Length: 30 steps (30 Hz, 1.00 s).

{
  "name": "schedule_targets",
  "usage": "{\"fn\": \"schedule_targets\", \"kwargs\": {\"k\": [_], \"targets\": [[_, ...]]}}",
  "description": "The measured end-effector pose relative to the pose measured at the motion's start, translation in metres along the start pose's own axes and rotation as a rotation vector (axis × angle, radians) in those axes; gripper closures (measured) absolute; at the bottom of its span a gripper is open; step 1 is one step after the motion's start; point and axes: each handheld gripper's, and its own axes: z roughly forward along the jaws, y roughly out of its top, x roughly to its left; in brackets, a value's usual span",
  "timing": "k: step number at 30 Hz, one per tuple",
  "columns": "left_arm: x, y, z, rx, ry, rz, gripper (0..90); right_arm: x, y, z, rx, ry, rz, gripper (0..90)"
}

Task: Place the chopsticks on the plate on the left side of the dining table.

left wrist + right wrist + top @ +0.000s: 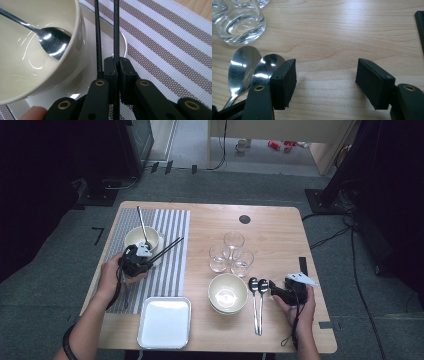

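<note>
**Left clamped on chopstick, right open by spoons**

Left gripper jaws pinch one black chopstick beside the bowl on the striped mat; its view shows a spoon in the bowl. Right gripper jaws wide apart, holding nothing, next to two spoons; a glass beyond.

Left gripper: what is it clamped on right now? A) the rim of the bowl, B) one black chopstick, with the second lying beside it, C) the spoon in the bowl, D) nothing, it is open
B: in the left gripper view the left gripper is shut on one of the black chopsticks, the other running just alongside its fingers; the spoon lies in the bowl.
</note>
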Motion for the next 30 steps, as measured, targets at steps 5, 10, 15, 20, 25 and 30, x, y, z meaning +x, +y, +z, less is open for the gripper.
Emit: {"fn": "schedule_targets", "kwargs": {"k": [5,10,15,20,25,30], "targets": [[-0.0019,0.0028,0.0009,0.006,0.0,-0.007,86.3,-0.0009,0.0,-0.0003,-0.001,0.005,0.005,33.6],[-0.0007,0.0044,0.0013,0.002,-0.011,-0.022,86.1,-0.0012,0.0,-0.0004,-0.002,0.007,0.006,34.0],[0.0026,0.004,0.003,-0.005,-0.008,-0.052,84.5,-0.0014,0.0,-0.0004,-0.001,0.008,0.005,34.2],[0.0002,0.0047,0.0035,-0.007,0.001,-0.052,84.1,-0.0013,0.0,-0.0004,-0.001,0.006,0.004,34.5],[-0.0041,0.0043,0.0042,-0.011,0.026,-0.039,81.0,-0.0012,0.0,-0.0004,-0.001,0.005,0.003,34.8],[-0.0064,0.0027,0.0041,-0.025,0.054,-0.046,77.0,-0.0012,-0.0001,-0.0004,0.0,0.001,-0.006,35.7]]}}
